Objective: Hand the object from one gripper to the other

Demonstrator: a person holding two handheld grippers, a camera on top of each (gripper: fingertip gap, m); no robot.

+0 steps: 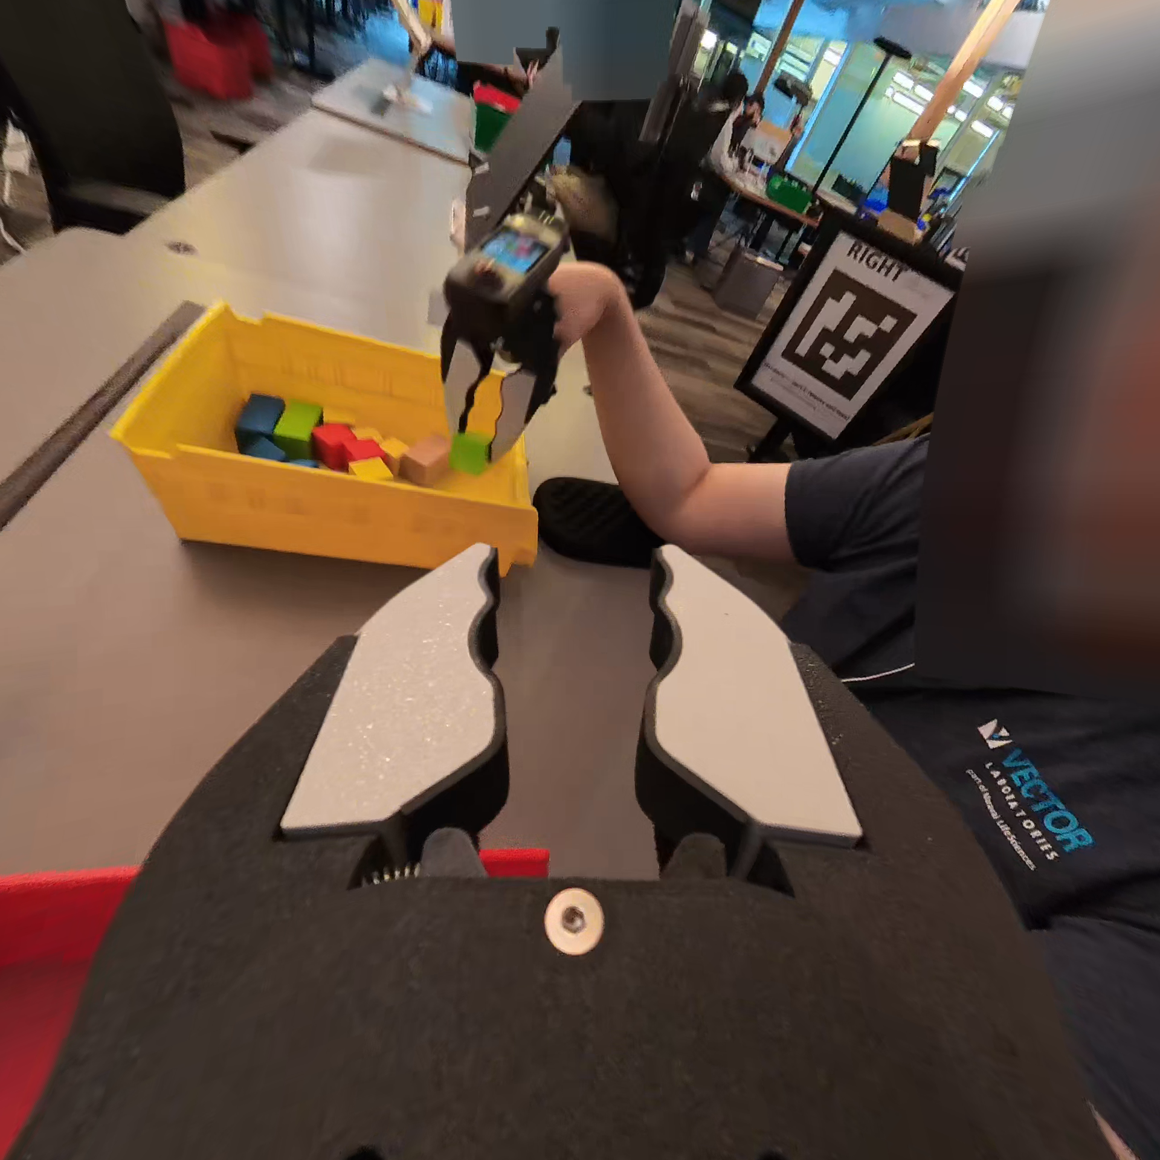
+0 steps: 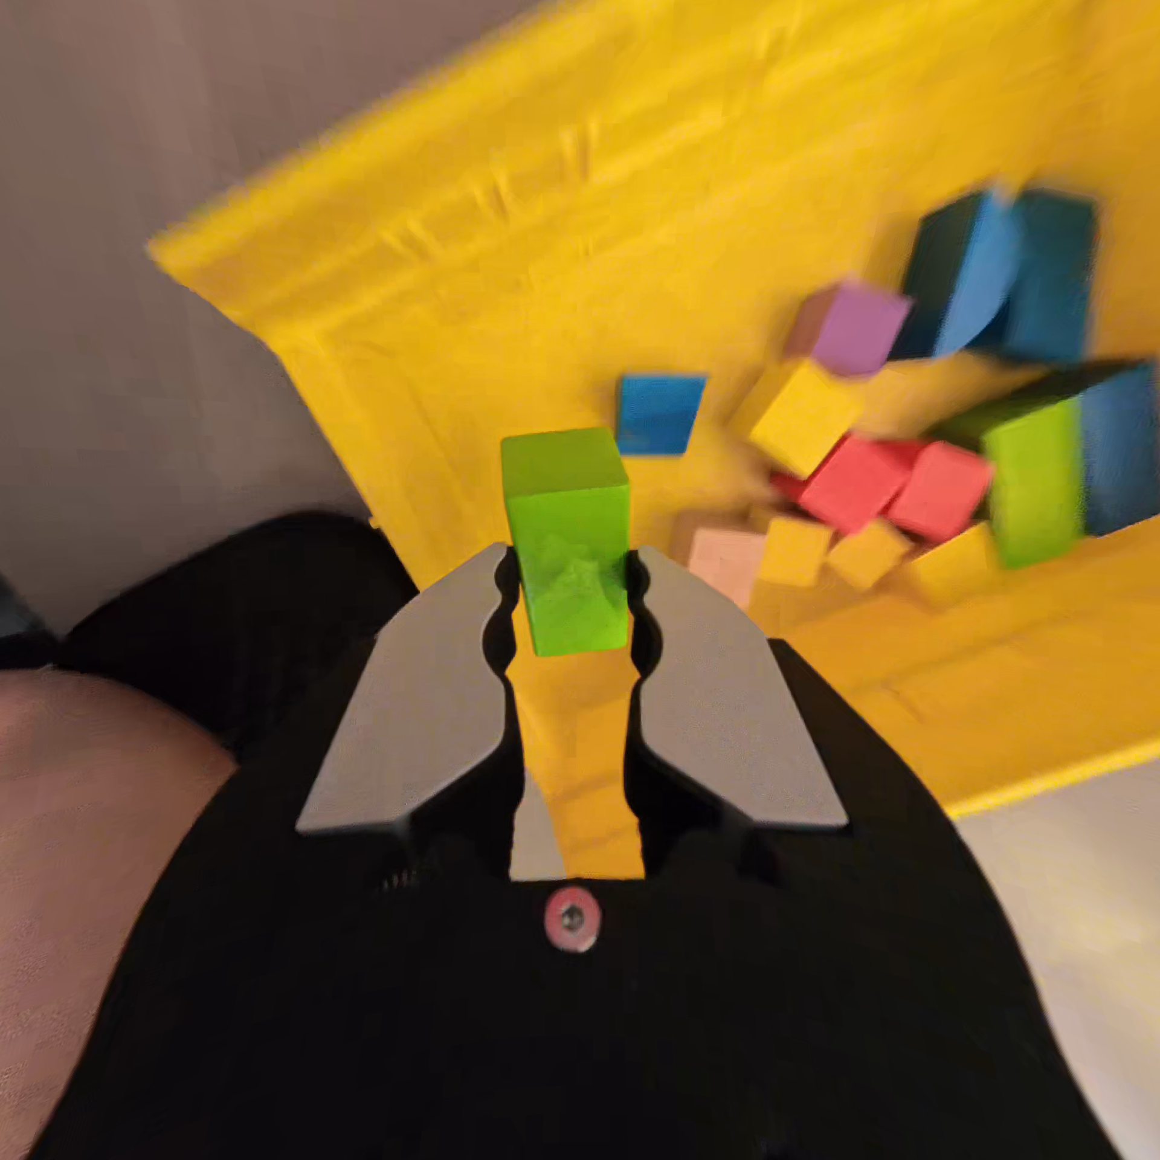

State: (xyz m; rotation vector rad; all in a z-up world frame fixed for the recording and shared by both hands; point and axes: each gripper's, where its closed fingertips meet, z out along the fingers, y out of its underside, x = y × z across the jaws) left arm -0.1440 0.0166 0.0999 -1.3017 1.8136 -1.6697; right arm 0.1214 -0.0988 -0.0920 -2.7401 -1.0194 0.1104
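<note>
Grey worktop (image 1: 157,659) stretches bare on the near side of the yellow bin (image 1: 326,508). At the bin's right end, above its rim, the right hand-held gripper (image 2: 570,552) pinches a green block (image 2: 568,540) (other blocks stay heaped inside). Nearer than the bin, the left hand-held gripper (image 1: 574,562) hangs spread, holding nothing.

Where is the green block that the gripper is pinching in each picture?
Left wrist view: the green block is mid-frame, pinched at the tips of the far right gripper, over the yellow bin's right end.
Right wrist view: the block is at centre, between that gripper's tips.
Shared landmark: the yellow bin of coloured blocks.
</note>
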